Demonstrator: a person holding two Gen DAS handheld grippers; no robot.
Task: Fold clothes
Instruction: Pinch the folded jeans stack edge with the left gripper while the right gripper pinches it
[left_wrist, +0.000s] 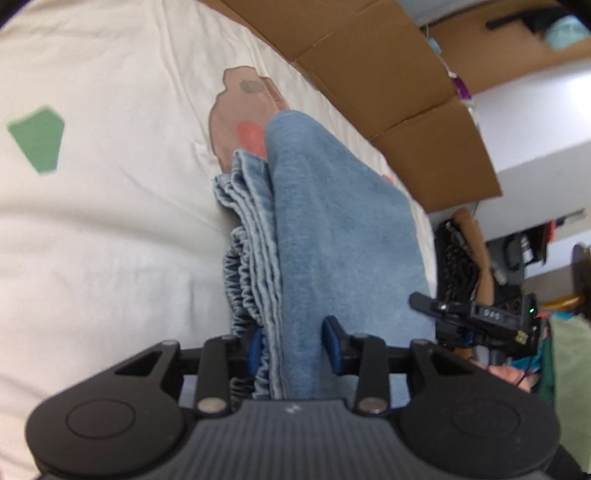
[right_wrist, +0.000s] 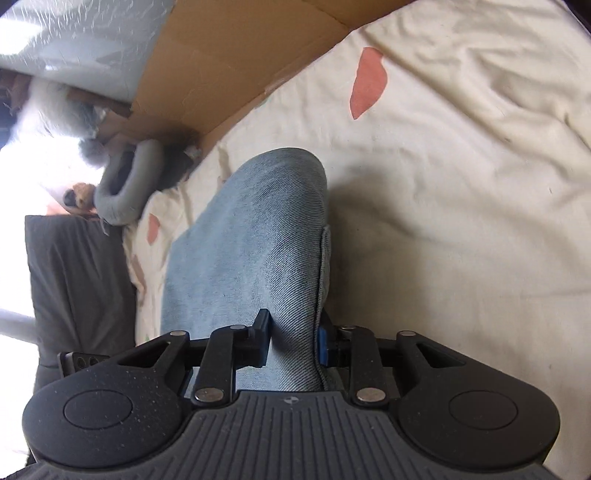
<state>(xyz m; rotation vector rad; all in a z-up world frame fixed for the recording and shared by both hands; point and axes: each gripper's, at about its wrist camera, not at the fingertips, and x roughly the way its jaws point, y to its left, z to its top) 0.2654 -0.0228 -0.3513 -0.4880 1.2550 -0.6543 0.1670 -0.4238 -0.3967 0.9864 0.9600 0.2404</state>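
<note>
A folded pair of light blue jeans (left_wrist: 332, 221) lies in a thick bundle on a cream bedsheet (left_wrist: 110, 221), its gathered elastic waistband (left_wrist: 243, 288) on the left side. My left gripper (left_wrist: 293, 347) is shut on the near edge of the bundle, and denim layers fill the gap between its blue pads. In the right wrist view the same jeans (right_wrist: 251, 240) run away from me, with my right gripper (right_wrist: 291, 341) shut on their near end. A black finger (left_wrist: 424, 302) of the right gripper shows at the jeans' right edge in the left wrist view.
The cream bedsheet (right_wrist: 461, 221) carries green, brown and salmon patches. Brown cardboard boxes (left_wrist: 388, 92) line the far side of the bed. A grey padded loop (right_wrist: 125, 184) and a dark cushion (right_wrist: 81, 288) lie off the bed's left end. Cluttered shelves (left_wrist: 524, 251) stand at right.
</note>
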